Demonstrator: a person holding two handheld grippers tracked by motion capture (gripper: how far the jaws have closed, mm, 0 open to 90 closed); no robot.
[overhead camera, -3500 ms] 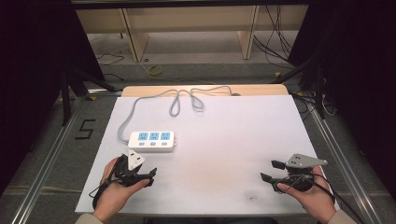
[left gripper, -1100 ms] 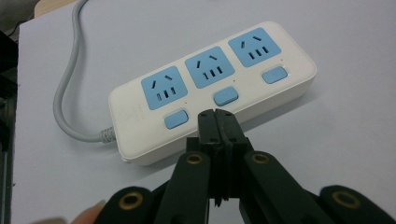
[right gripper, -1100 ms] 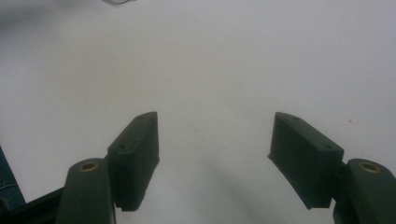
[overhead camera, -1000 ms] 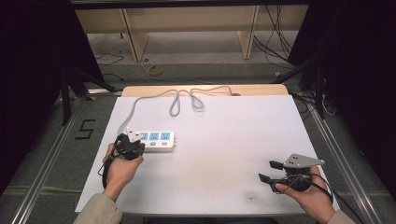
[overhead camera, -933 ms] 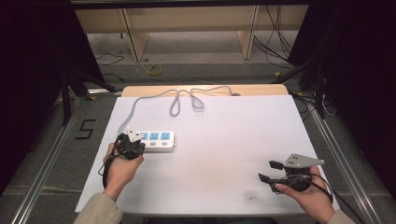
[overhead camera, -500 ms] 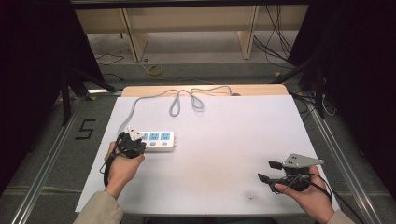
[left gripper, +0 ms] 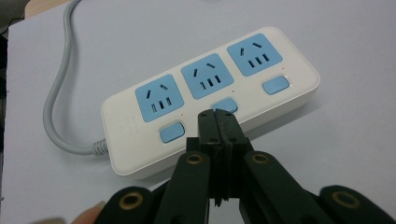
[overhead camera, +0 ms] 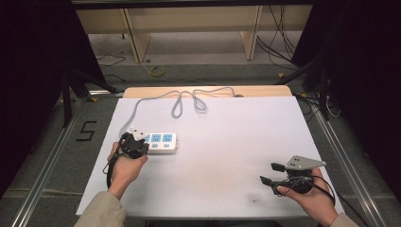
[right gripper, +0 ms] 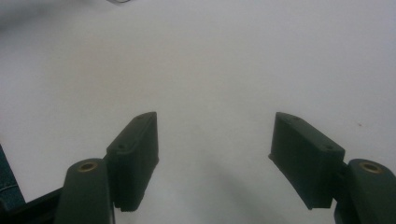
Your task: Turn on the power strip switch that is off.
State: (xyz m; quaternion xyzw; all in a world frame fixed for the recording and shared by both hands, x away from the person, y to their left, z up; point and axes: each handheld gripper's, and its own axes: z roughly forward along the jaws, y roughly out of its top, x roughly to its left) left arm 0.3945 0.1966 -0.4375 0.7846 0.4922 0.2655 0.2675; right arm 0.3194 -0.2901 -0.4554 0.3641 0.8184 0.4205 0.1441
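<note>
A white power strip [overhead camera: 163, 142] with three blue sockets lies on the left part of the white table top [overhead camera: 227, 142]. Its grey cable [overhead camera: 189, 99] loops toward the far edge. My left gripper [overhead camera: 145, 146] is at the strip's near left side with its jaws shut together and nothing between them. In the left gripper view the strip [left gripper: 261, 100] has a blue switch under each socket, and the shut tips of the left gripper [left gripper: 217, 116] cover the lower part of the middle switch [left gripper: 227, 103]. My right gripper [overhead camera: 269, 173] is held open near the front right corner, and it [right gripper: 215, 128] is empty over bare table.
The grey cable [left gripper: 56, 102] leaves the strip's left end and curves away. A wooden board [overhead camera: 208, 91] runs along the table's far edge. Metal rails [overhead camera: 47, 161] flank the table, and wooden shelving [overhead camera: 189, 23] stands behind it.
Since the earliest frame my left hand has moved from the front edge up to the power strip. Over the last second neither hand has shifted.
</note>
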